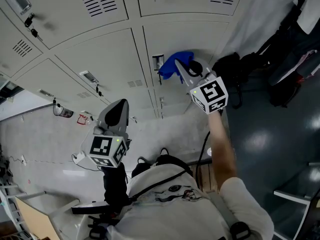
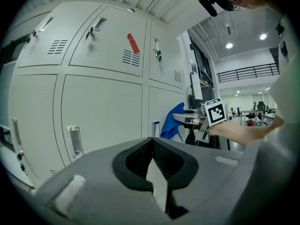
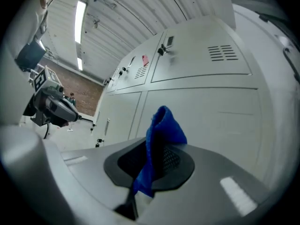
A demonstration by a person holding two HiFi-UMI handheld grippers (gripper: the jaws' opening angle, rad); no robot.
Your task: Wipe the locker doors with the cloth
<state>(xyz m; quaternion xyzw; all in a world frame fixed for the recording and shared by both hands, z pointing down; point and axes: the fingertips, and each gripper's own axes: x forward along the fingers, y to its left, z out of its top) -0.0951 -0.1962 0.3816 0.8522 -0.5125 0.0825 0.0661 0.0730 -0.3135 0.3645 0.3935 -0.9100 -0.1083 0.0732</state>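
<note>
- Bank of grey lockers (image 1: 100, 59) on a glossy dark floor (image 1: 260, 149), with dark bags (image 1: 290, 49) at the end of the row.
- Right gripper (image 3: 157, 161): fingers clamped on the blue cloth (image 3: 163, 128). A bunched fold sticks out past the tips, so fabric rather than metal meets the paint.
- Cloth sits just beside the latch plate (image 1: 158, 62) of one locker door (image 1: 200, 39). It looks to be touching, but I can't confirm.
- Left gripper (image 2: 152, 158): fingers closed together, empty, held low and well apart from the wiping arm, likely to stay out of its way.
</note>
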